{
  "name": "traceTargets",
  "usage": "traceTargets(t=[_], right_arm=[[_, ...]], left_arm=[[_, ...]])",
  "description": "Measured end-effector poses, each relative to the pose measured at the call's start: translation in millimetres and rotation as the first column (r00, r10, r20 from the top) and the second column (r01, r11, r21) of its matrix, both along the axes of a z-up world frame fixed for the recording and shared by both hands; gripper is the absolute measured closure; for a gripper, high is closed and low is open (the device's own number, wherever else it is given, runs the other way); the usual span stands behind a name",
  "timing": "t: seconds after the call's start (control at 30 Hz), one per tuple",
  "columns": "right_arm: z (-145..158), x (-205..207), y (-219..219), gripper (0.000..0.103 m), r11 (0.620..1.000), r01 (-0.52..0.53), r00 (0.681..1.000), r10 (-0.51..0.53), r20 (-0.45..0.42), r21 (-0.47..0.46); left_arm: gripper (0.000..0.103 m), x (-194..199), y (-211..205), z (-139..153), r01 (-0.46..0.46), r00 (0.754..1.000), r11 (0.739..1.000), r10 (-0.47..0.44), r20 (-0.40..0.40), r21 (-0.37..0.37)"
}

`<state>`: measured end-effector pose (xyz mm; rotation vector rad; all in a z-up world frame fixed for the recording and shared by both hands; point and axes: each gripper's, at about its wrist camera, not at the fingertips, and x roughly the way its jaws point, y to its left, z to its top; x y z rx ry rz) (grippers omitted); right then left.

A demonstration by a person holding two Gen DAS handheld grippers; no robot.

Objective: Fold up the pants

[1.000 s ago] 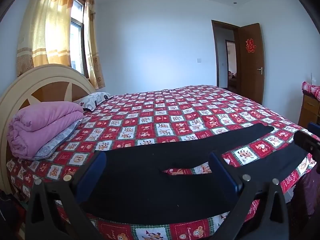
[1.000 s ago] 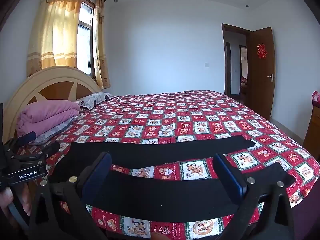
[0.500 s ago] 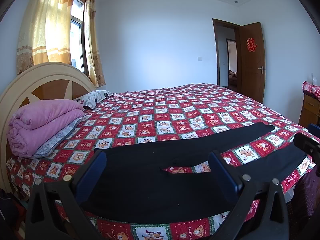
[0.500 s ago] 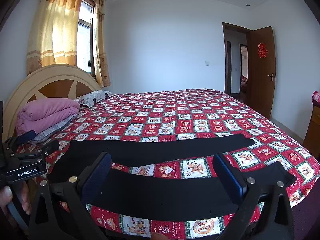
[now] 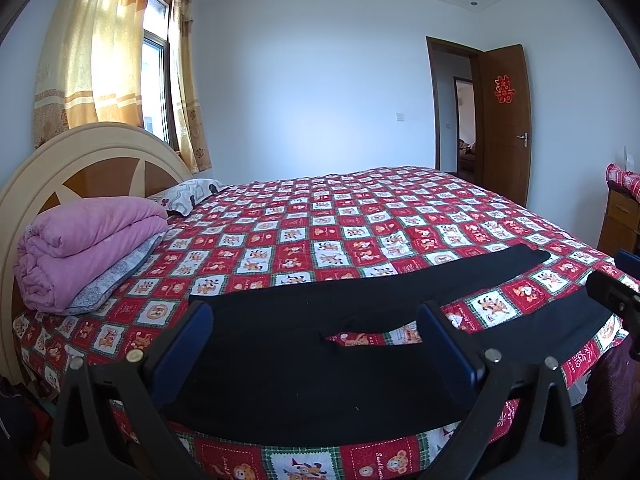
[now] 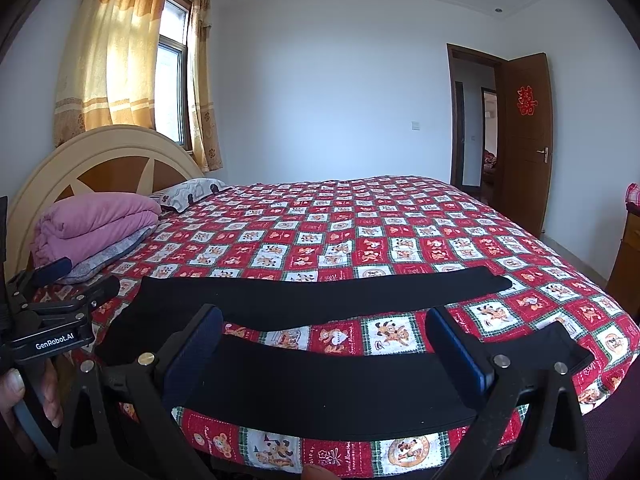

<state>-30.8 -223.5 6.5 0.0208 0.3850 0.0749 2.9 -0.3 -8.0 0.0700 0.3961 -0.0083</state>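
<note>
A: What do you have closest to you?

B: Your left gripper (image 5: 316,344) hangs over the waist end of the pants (image 5: 304,364), its fingers (image 5: 182,350) spread wide and gripping nothing. Your right gripper (image 6: 332,344) is the same: blue-padded fingers (image 6: 456,346) wide apart, nothing between them, above the nearer leg.

A: And where do the pants lie?

B: Flat along the near edge of the bed (image 6: 360,216), on the red cartoon-check bedspread (image 5: 360,220). The waist points to your left, towards the headboard end. The two legs run to your right and are split apart, with a strip of bedspread showing between them. The nearer leg sits right at the bed's edge.

A: Can you see your hands?

B: In the right wrist view, your left hand (image 6: 24,392) shows at the left edge, wrapped around the handle of the left gripper.

A: What lies further back?

B: A folded pink quilt (image 5: 88,248) sits on a grey one by the headboard (image 5: 96,148), with a pillow (image 5: 188,196) just behind. Past the bed, curtains (image 5: 92,64) hang at the window on your left, and a brown door (image 5: 506,124) stands open on your right.
</note>
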Motion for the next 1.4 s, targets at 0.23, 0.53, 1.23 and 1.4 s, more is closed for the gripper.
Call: traceTargets(t=[0.23, 0.53, 1.23, 1.4], right_arm=[[0.0, 0.2, -0.2, 0.001, 1.000, 0.000, 1.000, 0.000, 0.000, -0.001], [-0.9, 0.6, 0.8, 0.001, 1.000, -0.003, 1.000, 0.003, -0.002, -0.003], [-2.2, 0.1, 4.0, 0.001, 1.000, -0.006, 1.000, 0.006, -0.003, -0.007], [-3.7, 0.2, 5.0, 0.001, 1.000, -0.008, 1.000, 0.008, -0.005, -0.007]], left_arm=[[0.000, 0.1, 0.1, 0.3, 0.000, 1.000, 1.000, 0.000, -0.001, -0.001], [0.000, 0.1, 0.2, 0.1, -0.001, 1.000, 1.000, 0.001, -0.002, -0.002], [0.000, 0.9, 0.4, -0.2, -0.001, 1.000, 1.000, 0.001, -0.005, -0.002], [0.000, 0.7, 1.1, -0.7, 0.000, 1.000, 1.000, 0.000, -0.005, -0.003]])
